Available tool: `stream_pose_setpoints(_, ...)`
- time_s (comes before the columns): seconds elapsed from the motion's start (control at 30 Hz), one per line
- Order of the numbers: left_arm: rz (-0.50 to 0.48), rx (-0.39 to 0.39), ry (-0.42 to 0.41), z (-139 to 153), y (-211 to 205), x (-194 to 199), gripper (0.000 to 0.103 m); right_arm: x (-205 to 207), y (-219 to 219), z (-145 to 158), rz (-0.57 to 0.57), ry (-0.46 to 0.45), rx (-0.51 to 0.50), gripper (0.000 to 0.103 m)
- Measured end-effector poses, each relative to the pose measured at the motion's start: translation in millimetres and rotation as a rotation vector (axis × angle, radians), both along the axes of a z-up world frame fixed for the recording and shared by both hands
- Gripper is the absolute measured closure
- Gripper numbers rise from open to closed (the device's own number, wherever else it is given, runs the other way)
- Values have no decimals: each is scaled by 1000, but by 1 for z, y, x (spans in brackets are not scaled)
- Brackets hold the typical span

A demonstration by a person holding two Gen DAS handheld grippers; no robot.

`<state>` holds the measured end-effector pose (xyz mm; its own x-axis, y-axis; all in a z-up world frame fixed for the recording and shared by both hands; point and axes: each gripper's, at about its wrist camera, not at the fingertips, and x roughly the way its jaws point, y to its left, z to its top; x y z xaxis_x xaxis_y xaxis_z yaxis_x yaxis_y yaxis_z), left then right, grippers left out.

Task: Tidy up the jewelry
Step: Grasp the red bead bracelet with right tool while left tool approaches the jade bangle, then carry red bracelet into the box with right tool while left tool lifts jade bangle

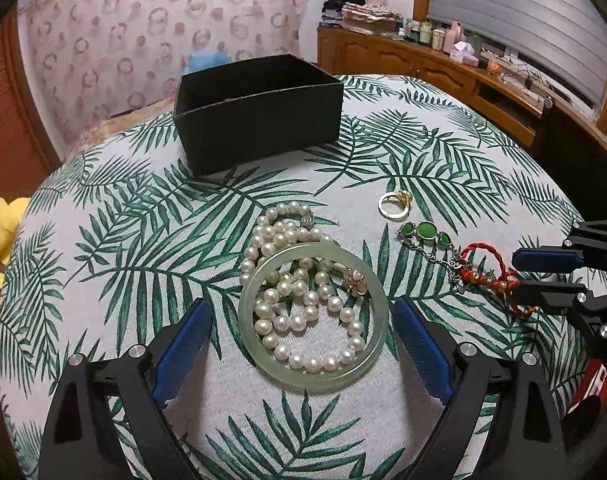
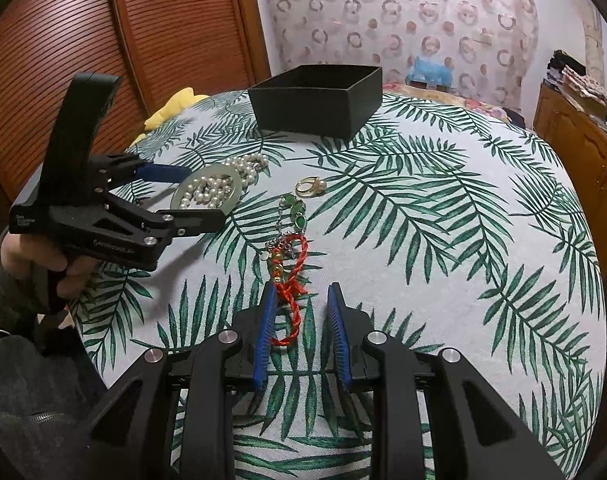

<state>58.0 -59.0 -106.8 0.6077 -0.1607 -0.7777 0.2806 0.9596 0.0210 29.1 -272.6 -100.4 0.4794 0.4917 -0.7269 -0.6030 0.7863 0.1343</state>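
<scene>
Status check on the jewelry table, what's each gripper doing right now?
Left gripper open, straddling jade bangle lying on the pearls. Right gripper open around red cord bracelet, not clamped. Black box clear.

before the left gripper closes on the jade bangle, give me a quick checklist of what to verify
1. Left gripper open wide enough for the jade bangle: ok, one finger on each side of it.
2. Bangle free of other pieces: not ok, the pearl necklace lies coiled inside it and under its far edge.
3. Black box open: ok, no lid on it.
4. Path to the box clear: ok, only tablecloth lies between.
5. Right gripper out of the way: ok, it sits over the red cord bracelet, away from the bangle.
6. Fingers low enough to grip: cannot tell.
</scene>
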Motion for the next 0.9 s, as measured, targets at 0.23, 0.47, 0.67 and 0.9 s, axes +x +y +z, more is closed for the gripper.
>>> stream_pose_setpoints(0.23, -13, -17, -24, 5, 2, -6, 34, -2, 13, -2, 31, -9, -29, 74)
stream_pose_setpoints(0.47, -7, -56, -84, 22, 7, -15, 34, -1, 22, -2, 41, -32, -61, 76)
stream_pose_setpoints(0.67, -4, -77, -119, 34, 10, -20, 34, 0, 22, 1, 44, -48, -55, 91)
stream_pose_setpoints(0.9, -4, -95, -143, 43, 13, -18, 34, 7, 12, 26, 16, -99, -25, 92)
